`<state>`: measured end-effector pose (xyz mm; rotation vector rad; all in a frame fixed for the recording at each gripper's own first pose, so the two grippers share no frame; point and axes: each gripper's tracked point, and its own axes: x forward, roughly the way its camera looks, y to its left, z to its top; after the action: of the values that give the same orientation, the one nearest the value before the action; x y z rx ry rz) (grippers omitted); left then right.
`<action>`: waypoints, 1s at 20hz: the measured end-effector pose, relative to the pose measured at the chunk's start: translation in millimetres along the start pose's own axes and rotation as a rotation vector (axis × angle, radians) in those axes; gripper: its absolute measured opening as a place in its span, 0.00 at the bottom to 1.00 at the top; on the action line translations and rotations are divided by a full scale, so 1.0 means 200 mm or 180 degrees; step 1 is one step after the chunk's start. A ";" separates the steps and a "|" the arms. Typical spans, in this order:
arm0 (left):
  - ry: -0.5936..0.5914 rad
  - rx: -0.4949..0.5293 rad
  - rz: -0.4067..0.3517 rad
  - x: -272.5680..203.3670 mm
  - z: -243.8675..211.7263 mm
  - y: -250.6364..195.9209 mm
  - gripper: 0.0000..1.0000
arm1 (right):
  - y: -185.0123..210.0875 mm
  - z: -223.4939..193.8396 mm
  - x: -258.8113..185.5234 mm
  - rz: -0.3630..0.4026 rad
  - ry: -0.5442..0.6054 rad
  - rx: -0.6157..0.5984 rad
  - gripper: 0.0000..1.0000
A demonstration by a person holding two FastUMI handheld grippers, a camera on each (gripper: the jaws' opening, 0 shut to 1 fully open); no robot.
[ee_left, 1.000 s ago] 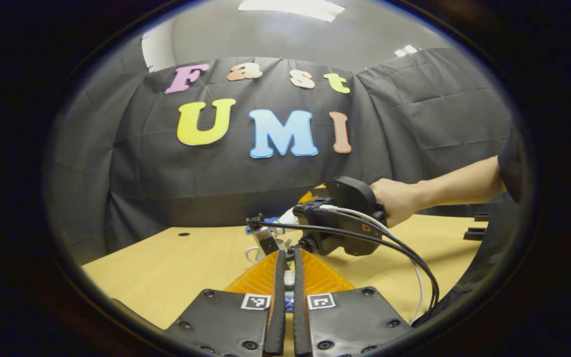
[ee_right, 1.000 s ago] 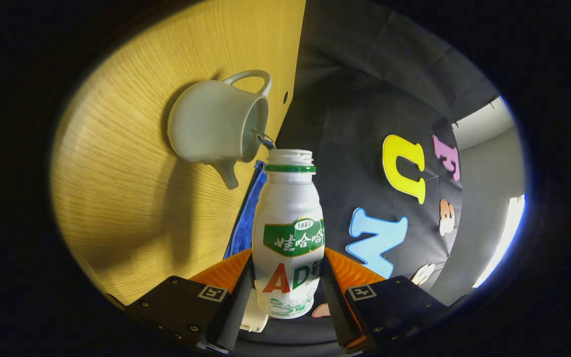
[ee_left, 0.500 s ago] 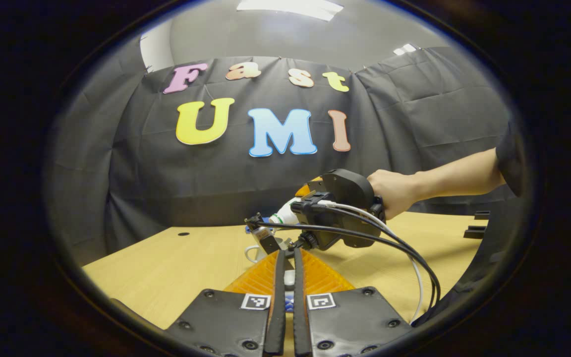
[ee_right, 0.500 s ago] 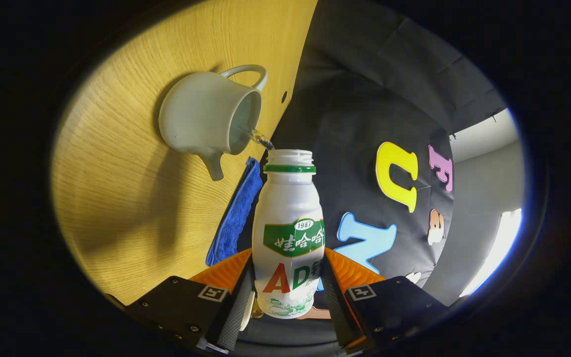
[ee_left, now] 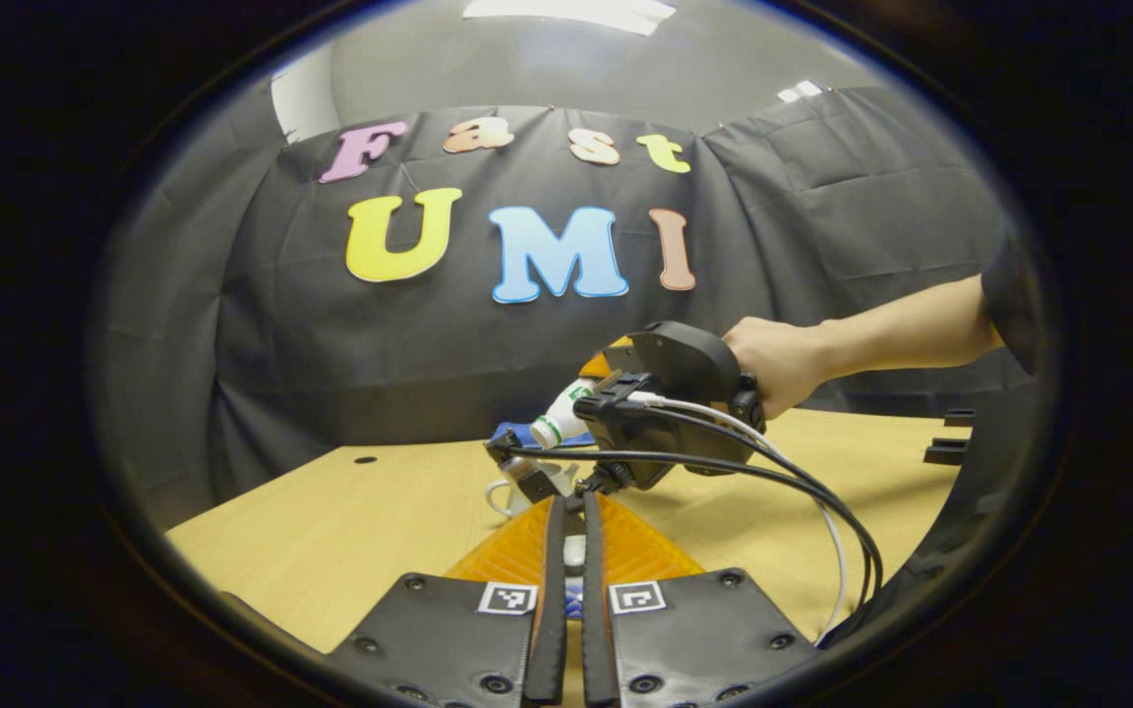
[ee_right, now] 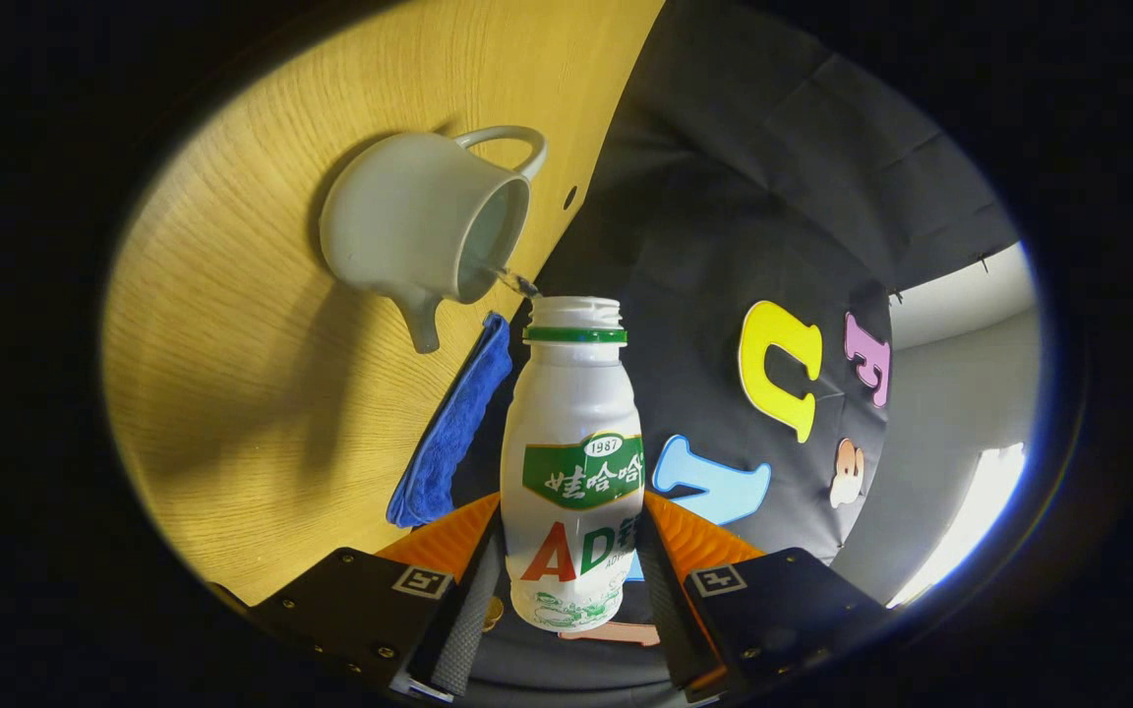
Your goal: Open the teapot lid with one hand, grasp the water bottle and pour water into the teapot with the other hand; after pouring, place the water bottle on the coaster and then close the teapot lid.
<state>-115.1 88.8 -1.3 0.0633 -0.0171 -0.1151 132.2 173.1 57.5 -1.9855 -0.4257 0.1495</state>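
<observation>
Left gripper view: the left tool (ee_left: 566,551) was pinched nearly closed on something small — I could not tell what.

Right gripper view: the right tool (ee_right: 566,580) clamped the water bottle (ee_right: 572,462) low on its body, tipped, water streaming into the open teapot (ee_right: 424,231) on the table (ee_right: 262,393) — light, likely slick plastic.

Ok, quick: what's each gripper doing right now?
Left gripper: jaws closed on the teapot lid.
Right gripper: jaws closed on the water bottle, pouring into the teapot.

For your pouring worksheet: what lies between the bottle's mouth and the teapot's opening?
A thin stream of water bridges the bottle and teapot, seen in the right gripper view.
</observation>
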 end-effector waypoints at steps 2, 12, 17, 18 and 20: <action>0.0019 0.0009 -0.0013 0.00 -0.01 -0.01 0.13 | -0.01 0.01 0.00 -0.0035 -0.0020 -0.0061 0.73; -0.0009 0.0044 -0.0016 0.00 0.01 0.00 0.13 | -0.06 0.03 0.00 -0.0175 -0.0112 -0.0315 0.72; -0.0059 0.0103 -0.0035 -0.02 0.03 -0.02 0.17 | -0.06 0.04 0.00 -0.0240 -0.0131 -0.0333 0.73; -0.0056 0.0112 -0.0036 -0.02 0.03 -0.03 0.13 | -0.05 0.04 0.00 -0.0232 -0.0139 -0.0328 0.73; -0.0054 0.0119 -0.0034 -0.02 0.03 -0.03 0.13 | -0.05 0.05 -0.01 -0.0221 -0.0158 -0.0330 0.73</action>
<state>-119.5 83.0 3.7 0.0998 -0.0360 -0.1259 125.7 185.2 61.8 -2.0692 -0.5433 0.1353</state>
